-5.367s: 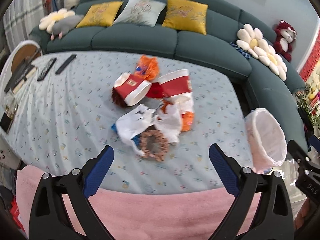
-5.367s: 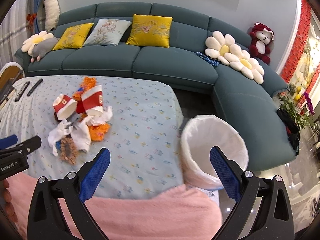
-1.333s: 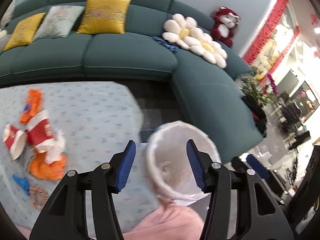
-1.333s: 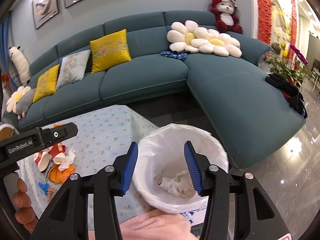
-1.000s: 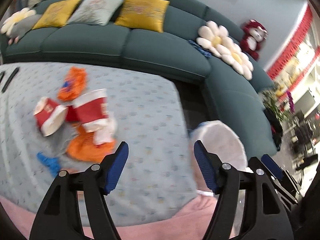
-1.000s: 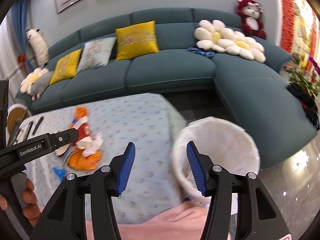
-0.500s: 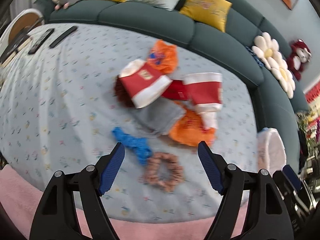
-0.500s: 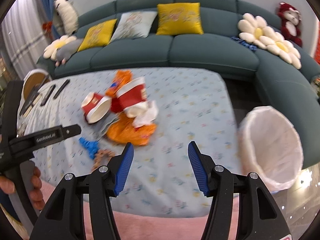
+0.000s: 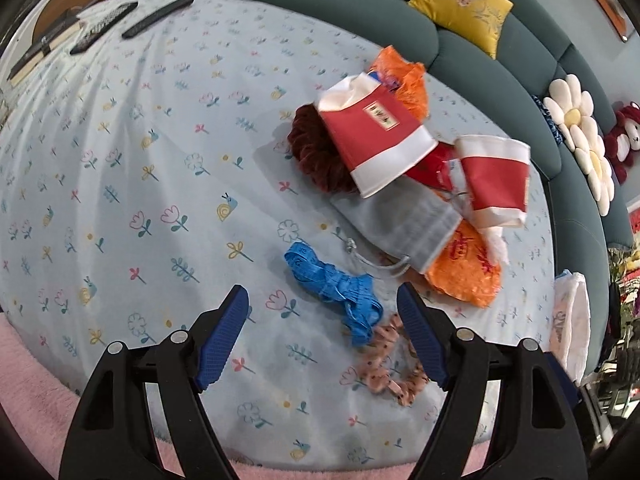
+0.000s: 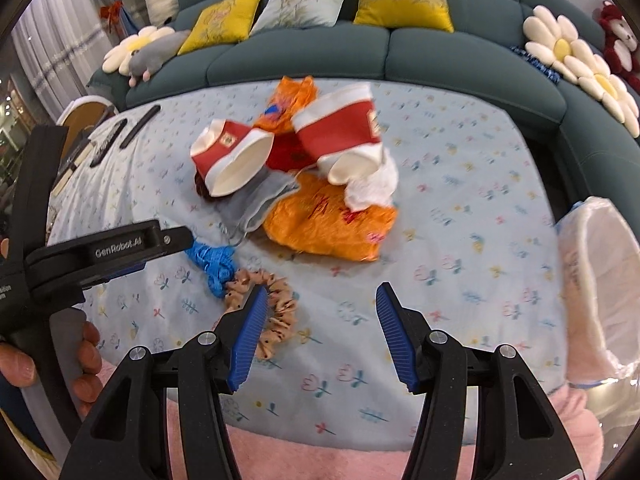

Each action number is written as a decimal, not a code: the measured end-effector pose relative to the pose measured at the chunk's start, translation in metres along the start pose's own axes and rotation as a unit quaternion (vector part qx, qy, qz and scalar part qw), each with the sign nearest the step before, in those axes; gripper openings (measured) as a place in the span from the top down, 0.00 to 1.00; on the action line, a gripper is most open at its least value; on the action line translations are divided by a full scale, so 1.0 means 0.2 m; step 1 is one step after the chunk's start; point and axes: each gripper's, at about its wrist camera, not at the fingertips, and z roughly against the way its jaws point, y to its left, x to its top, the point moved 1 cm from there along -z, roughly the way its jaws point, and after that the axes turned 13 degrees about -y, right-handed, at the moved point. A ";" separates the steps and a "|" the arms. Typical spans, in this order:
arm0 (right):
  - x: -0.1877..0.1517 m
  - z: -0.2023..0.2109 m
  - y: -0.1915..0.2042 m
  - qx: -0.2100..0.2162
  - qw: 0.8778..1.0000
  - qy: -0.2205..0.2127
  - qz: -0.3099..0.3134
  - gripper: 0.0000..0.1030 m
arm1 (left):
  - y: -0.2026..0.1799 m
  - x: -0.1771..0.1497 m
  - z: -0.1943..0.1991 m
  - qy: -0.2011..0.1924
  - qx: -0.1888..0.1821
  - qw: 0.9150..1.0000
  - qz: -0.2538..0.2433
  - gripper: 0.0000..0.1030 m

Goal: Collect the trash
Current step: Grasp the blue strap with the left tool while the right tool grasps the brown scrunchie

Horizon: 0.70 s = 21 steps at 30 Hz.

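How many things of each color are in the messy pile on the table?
Red-and-white cups: 2
Orange bags: 2
Blue ribbon: 1
Peach scrunchie: 1
Dark red scrunchie: 1
Grey pouch: 1
White tissue: 1
Total: 9

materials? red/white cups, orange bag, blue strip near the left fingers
Red and white cups: likely coated paper, matte, rims dented and squashed.
Orange bag: thin plastic film by the look, glossy, finely crinkled, printed red.
Blue strip: flat printed tape, plastic or woven, bunched in loops; cannot tell which.
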 end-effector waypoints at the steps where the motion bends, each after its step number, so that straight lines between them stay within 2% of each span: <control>1: -0.01 -0.02 0.01 0.002 1.000 0.006 0.000 0.46 | 0.01 0.00 -0.02 0.004 0.000 1.000 0.005 0.29; 5: -0.03 -0.13 0.08 0.004 1.000 0.028 0.008 0.46 | 0.03 0.02 -0.10 0.020 -0.004 0.999 0.026 0.29; 11: -0.07 -0.26 0.13 0.005 0.998 0.054 0.018 0.46 | 0.00 0.01 -0.20 0.043 -0.005 0.999 0.032 0.31; 15: -0.11 -0.31 0.14 0.009 0.997 0.072 0.017 0.50 | 0.00 -0.01 -0.22 0.050 -0.005 0.998 0.027 0.43; 19: -0.16 -0.35 0.15 0.013 0.995 0.091 0.024 0.65 | 0.00 -0.01 -0.23 0.047 -0.013 0.999 0.019 0.60; 20: -0.18 -0.36 0.15 0.014 0.995 0.093 0.026 0.68 | 0.00 -0.01 -0.22 0.046 -0.015 0.999 0.018 0.68; 21: -0.18 -0.35 0.15 0.013 0.995 0.090 0.029 0.69 | 0.00 -0.01 -0.22 0.046 -0.015 0.999 0.016 0.69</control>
